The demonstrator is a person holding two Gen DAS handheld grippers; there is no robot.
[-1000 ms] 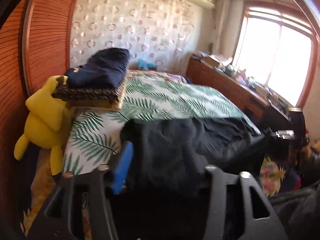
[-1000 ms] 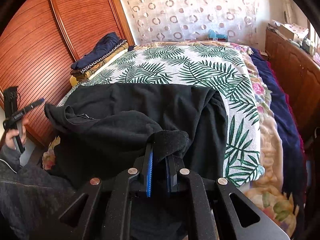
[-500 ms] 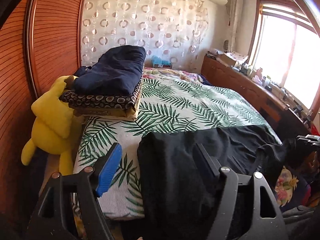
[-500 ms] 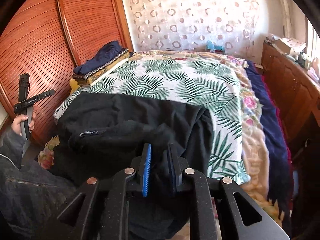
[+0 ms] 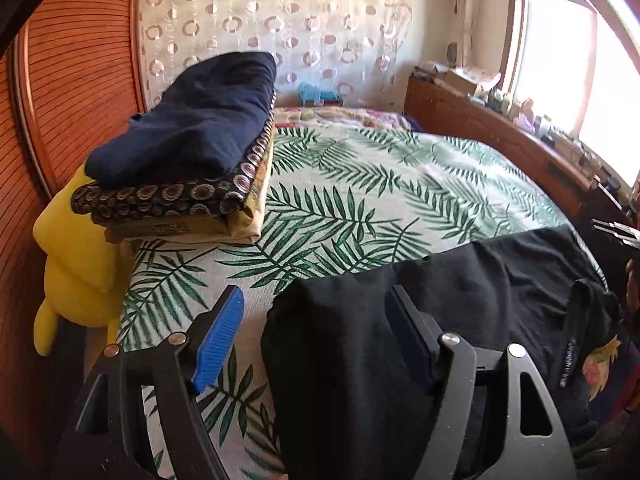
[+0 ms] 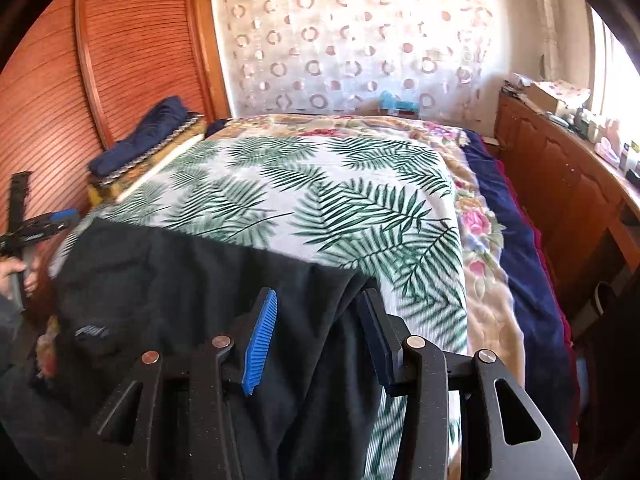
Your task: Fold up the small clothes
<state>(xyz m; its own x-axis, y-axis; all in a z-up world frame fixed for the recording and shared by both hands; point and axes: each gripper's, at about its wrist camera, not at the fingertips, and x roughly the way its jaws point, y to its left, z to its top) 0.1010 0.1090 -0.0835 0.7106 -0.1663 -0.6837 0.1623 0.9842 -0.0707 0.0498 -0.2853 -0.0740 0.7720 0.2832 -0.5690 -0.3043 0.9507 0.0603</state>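
A black garment (image 5: 420,320) lies spread across the near edge of the bed, part of it hanging over the front. My left gripper (image 5: 316,320) stands open over the garment's left edge, one finger above the sheet and the other above the cloth, pads not pressing. My right gripper (image 6: 320,320) hovers over the garment's (image 6: 192,288) right edge. Its jaws are opening, with cloth below and between them but not pinched. The left gripper (image 6: 36,228) also shows at the far left of the right wrist view, held by a hand.
The bed carries a palm-leaf sheet (image 5: 360,184) over a floral blanket (image 6: 480,240). A stack of folded clothes (image 5: 192,140) with a navy piece on top sits at the back left, beside a yellow plush toy (image 5: 76,264). Wooden wardrobe doors (image 5: 80,80) stand left, a cluttered wooden cabinet (image 5: 500,140) right.
My right gripper has let go of the black fold it pinched and spread its jaws. The garment now lies flatter. My left gripper came closer to the garment's left edge and opened wider.
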